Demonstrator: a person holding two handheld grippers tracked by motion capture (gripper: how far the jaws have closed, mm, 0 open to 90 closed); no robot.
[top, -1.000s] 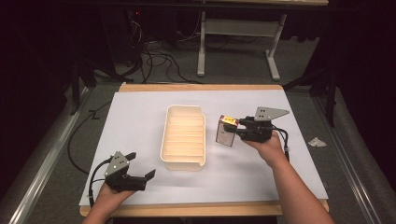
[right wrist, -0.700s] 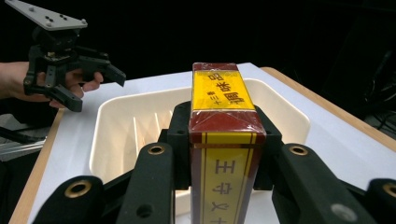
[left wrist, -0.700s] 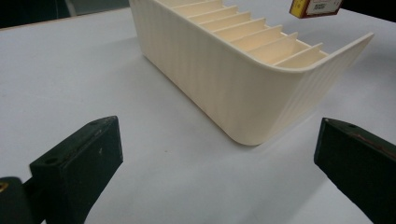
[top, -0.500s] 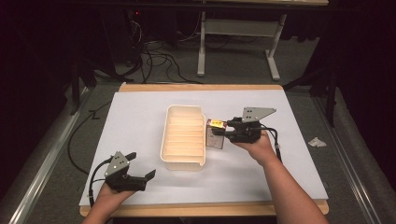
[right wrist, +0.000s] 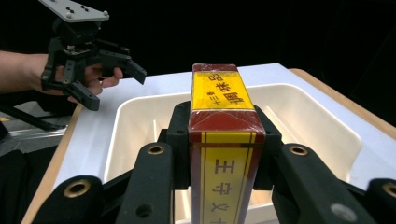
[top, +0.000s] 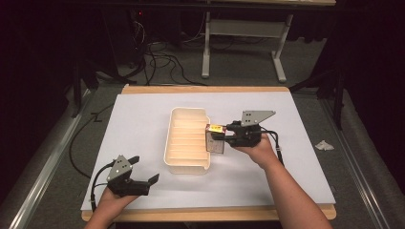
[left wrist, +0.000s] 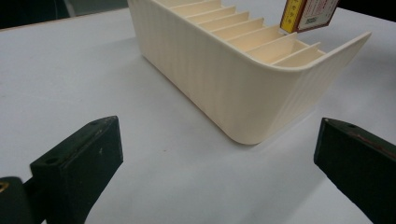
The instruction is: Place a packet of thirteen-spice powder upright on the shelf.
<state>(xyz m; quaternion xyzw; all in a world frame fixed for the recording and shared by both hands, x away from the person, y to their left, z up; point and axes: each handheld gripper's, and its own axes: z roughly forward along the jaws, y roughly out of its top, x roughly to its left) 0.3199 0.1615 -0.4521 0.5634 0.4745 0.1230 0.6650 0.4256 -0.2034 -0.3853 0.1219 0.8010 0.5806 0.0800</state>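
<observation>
Right gripper (top: 223, 136) clamps a red-yellow box (top: 215, 138) over the cream tray's (top: 187, 162) right rim; left gripper (top: 144, 174) gapes empty near the worktop's (top: 143, 109) front-left corner

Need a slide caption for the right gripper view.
Right hand-held gripper clamps a red-and-yellow box upright above the cream slotted tray.

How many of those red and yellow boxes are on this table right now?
1. The red and yellow box is clamped in the right gripper, held over the right edge of the cream tray. Others could lie hidden between the tray's dividers.
</observation>
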